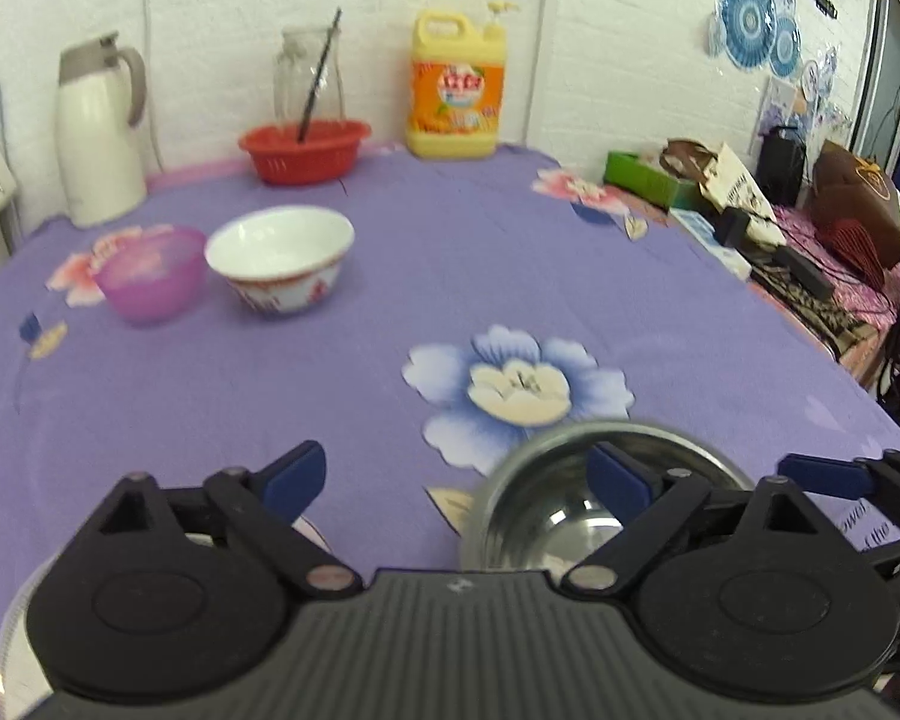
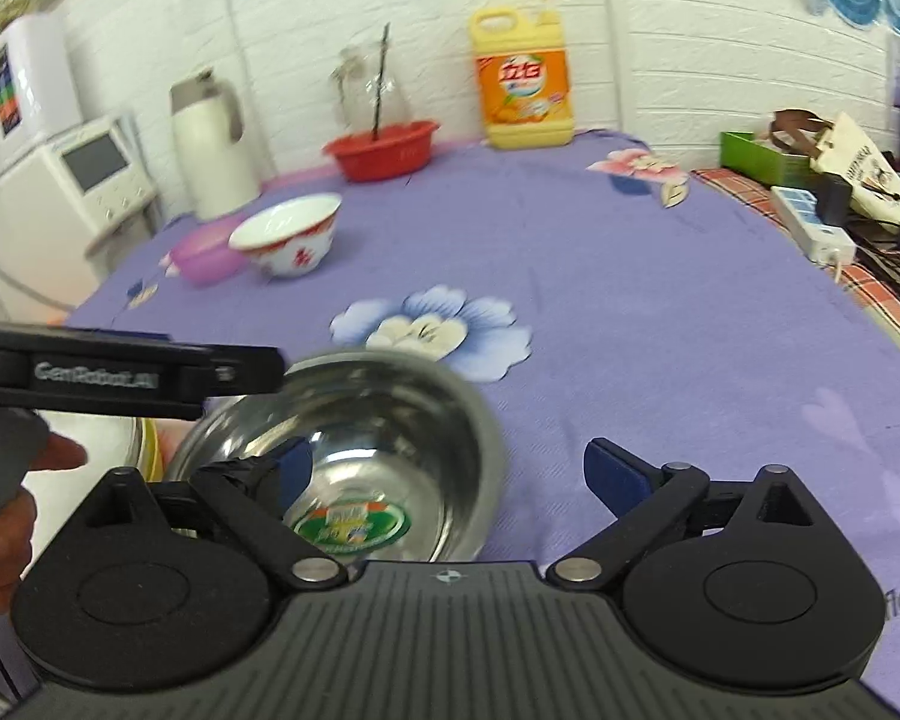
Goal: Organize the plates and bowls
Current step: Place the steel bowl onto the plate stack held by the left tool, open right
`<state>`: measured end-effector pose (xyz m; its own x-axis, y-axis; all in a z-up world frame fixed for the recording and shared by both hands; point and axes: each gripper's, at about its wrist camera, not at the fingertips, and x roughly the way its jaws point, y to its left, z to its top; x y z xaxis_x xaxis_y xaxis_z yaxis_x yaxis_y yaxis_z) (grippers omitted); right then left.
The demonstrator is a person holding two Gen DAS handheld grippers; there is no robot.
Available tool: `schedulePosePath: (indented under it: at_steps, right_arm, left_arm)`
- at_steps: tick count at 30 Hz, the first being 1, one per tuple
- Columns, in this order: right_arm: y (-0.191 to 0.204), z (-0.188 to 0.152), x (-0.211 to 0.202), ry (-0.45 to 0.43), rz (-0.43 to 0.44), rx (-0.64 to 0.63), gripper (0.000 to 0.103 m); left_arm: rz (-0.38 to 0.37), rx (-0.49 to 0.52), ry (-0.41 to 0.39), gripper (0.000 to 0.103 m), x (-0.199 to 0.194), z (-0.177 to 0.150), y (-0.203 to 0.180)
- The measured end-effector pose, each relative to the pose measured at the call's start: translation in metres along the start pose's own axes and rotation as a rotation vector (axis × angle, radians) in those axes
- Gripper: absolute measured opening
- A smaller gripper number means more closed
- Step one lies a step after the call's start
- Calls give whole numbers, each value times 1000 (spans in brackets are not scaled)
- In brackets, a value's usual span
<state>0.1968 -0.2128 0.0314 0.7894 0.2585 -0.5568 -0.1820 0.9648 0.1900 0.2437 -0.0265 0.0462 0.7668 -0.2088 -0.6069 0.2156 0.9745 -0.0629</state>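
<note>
A steel bowl [image 1: 546, 510] [image 2: 390, 420] with a sticker inside stands on the purple flowered cloth close in front of both grippers. My left gripper [image 1: 459, 478] is open over the cloth, its right finger against the bowl's near side and nothing between the pads. My right gripper [image 2: 455, 468] is open too: its left fingertip is over the bowl's inside and its right fingertip is outside the wall. A white bowl with red marks [image 1: 279, 258] [image 2: 288, 234] and a purple bowl [image 1: 150, 276] [image 2: 204, 258] sit side by side at the far left. A white plate [image 2: 108, 438] lies left of the steel bowl.
Along the back wall stand a red basket [image 1: 303, 150], a glass jar [image 1: 306, 72], a white thermos [image 1: 96, 132] and a yellow detergent jug [image 1: 456, 90]. Boxes, bags and a power strip [image 2: 810, 228] crowd the right edge. A person's hand [image 2: 6, 516] holds the left gripper.
</note>
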Motion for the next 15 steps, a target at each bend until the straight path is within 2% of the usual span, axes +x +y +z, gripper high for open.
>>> schedulePosePath:
  at_steps: [2, 4, 7, 10, 13, 15]
  right_arm:
    - [-7, 6, -2, -11, 7, 35, 103]
    - [-11, 14, 1, -1, 3, 58, 103]
    - [-12, 29, 9, 38, -20, 85, 103]
    - [-12, 45, 20, 94, 3, 126, 103]
    - [-3, 59, 29, 72, 96, 80, 103]
    - [8, 73, 42, 67, 99, -13, 103]
  left_arm:
    - [10, 3, -27, 94, -6, 7, 4]
    - [22, -11, -46, 102, -11, 13, 9]
    - [40, -23, -71, 102, -16, 18, 19]
    - [59, -35, -80, 102, -15, 24, 31]
    - [72, -49, -74, 102, -9, 31, 48]
    - [73, -83, -67, 102, -3, 35, 64]
